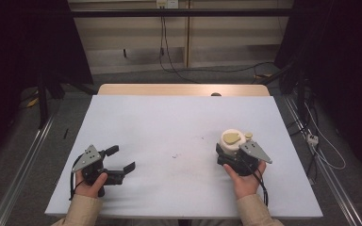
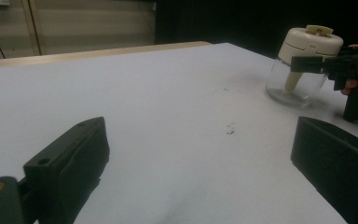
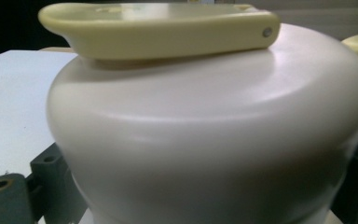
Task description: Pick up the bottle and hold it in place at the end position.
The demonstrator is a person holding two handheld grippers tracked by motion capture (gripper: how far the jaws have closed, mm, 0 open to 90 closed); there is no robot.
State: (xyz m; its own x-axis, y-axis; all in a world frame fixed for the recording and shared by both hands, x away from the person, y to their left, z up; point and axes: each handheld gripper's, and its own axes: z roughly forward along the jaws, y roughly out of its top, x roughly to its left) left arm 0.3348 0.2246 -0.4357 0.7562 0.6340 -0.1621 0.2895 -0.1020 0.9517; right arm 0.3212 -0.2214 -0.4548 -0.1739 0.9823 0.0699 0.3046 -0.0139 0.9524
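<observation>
A jar [image 1: 233,140] with a clear glass body and a cream lid stands upright on the right side of the white table [image 1: 169,117]. A pale yellow lever lies on its lid [image 3: 158,28]. My right gripper [image 1: 230,151] is shut on the jar, one jaw on each side of the lid. The left gripper view shows the jar [image 2: 303,60] far off, with a black jaw of the right gripper [image 2: 335,65] against its lid. My left gripper [image 1: 122,158] rests on the table's front left, open, with nothing between its jaws [image 2: 200,154].
A small dark smudge [image 1: 175,155] marks the middle of the table. A strip of bare wood [image 1: 184,89] runs along the far edge. Cables [image 1: 169,66] lie on the floor behind, and metal rails [image 1: 23,165] flank both sides.
</observation>
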